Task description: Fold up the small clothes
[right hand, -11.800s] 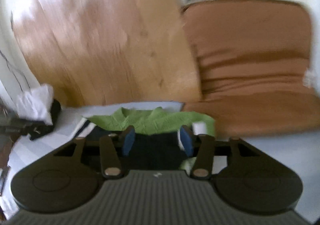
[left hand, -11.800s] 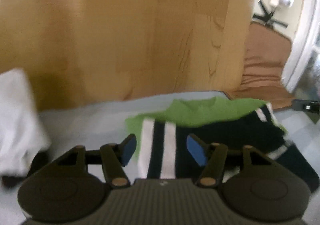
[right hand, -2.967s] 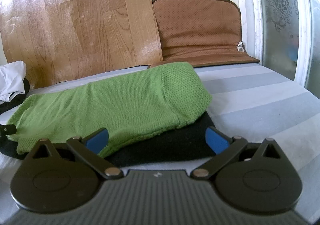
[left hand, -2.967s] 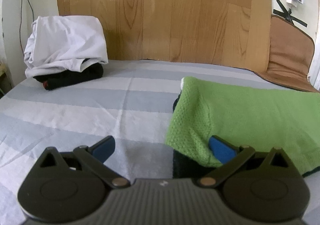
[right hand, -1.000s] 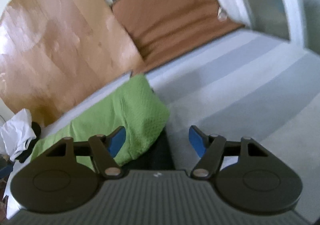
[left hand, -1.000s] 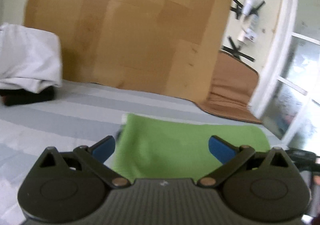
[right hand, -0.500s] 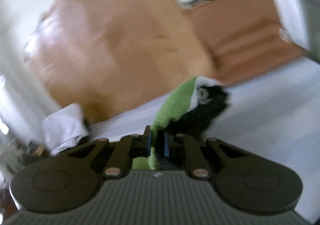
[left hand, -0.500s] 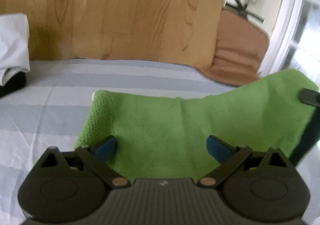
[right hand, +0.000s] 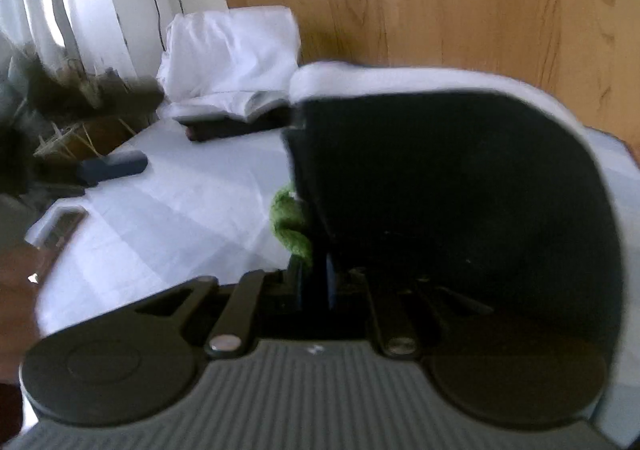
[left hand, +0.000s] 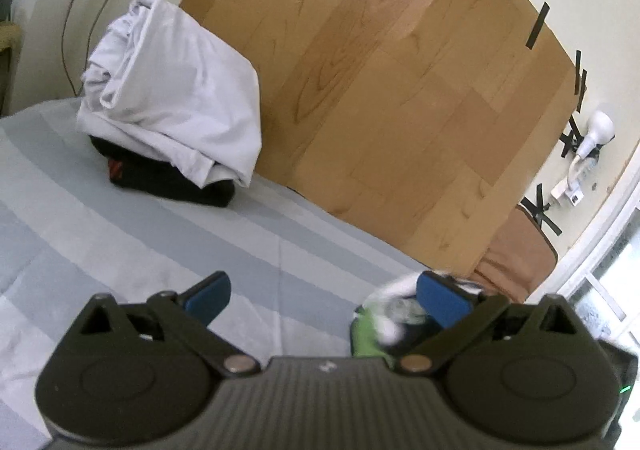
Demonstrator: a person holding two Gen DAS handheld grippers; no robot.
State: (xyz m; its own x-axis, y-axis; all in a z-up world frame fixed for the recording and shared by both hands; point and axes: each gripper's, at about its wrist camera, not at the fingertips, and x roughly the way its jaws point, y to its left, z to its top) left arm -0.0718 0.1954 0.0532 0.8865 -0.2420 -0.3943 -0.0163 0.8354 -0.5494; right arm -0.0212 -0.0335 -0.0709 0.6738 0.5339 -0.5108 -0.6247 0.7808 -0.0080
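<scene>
White pile (left hand: 172,98) sits on a dark bundle (left hand: 160,178) at the far left of the striped sheet (left hand: 120,250), against the wood panel (left hand: 400,90). Brown mat (left hand: 516,250) leans far right. Left gripper (left hand: 320,294): jaws wide apart, nothing between; sheet ahead lies bare up to the pile. Right gripper (right hand: 314,282): jaws clamped on the garment (right hand: 460,190), whose dark, white-edged fold hangs in front and blocks most of that view. Green cloth bunches at both grippers.

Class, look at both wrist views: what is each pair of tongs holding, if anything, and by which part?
The right tongs pinch the green-and-black garment by its folded edge. The left tongs stand open, holding nothing.
</scene>
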